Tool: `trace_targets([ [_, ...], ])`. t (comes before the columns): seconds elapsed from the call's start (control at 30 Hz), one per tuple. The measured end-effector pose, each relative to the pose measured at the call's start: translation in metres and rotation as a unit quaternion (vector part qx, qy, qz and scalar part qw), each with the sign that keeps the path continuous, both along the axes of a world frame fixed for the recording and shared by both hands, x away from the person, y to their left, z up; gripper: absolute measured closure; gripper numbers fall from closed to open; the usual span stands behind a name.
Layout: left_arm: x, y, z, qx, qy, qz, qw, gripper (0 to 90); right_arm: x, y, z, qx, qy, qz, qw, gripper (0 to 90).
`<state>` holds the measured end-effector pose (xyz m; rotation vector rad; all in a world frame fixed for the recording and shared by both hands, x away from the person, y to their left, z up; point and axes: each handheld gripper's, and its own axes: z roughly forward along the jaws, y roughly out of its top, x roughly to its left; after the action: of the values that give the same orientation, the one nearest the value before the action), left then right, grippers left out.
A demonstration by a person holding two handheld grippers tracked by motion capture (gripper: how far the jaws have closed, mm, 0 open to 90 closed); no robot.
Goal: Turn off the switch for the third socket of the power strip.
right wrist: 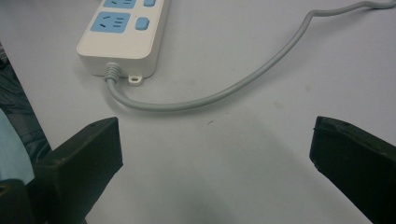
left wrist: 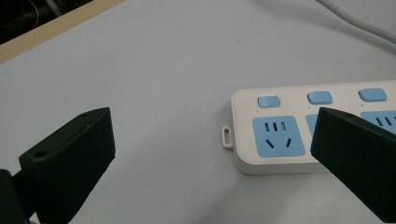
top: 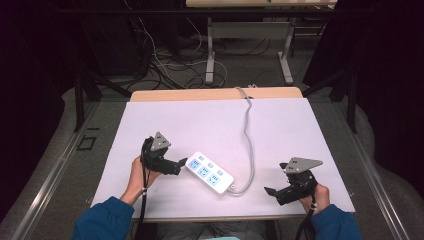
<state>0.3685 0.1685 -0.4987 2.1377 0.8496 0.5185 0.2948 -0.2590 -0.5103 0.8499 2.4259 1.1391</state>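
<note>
High view: power strip lies diagonally, cord end toward right tool.

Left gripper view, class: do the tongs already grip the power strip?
No: the left tongs stand wide open, and the power strip lies untouched on the table.

A white sheet covers the wooden table. Behind the table, black and white cables lie tangled on the grey floor, beside the metal legs of a second table.
</note>
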Motion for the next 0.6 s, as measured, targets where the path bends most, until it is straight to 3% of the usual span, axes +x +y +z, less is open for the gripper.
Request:
trace_targets([
  [0.2,0.004,-0.006,-0.001,-0.003,0.006,-0.005,1.0,0.0,0.0,0.0,0.0,-0.001,0.001,0.0,1.0,2.4],
  [0.23,0.004,-0.008,-0.001,-0.002,0.007,-0.005,1.0,0.0,-0.001,0.0,0.001,-0.008,0.012,0.001,0.9999,2.4],
  [0.3,0.005,-0.01,-0.002,-0.002,0.01,-0.007,0.9999,0.0,0.0,0.001,-0.001,0.004,0.004,0.0,1.0,2.4],
  [0.6,0.009,-0.019,-0.004,0.001,0.015,-0.016,0.9997,0.0,0.0,0.0,0.0,0.002,0.004,-0.001,1.0,2.4],
])
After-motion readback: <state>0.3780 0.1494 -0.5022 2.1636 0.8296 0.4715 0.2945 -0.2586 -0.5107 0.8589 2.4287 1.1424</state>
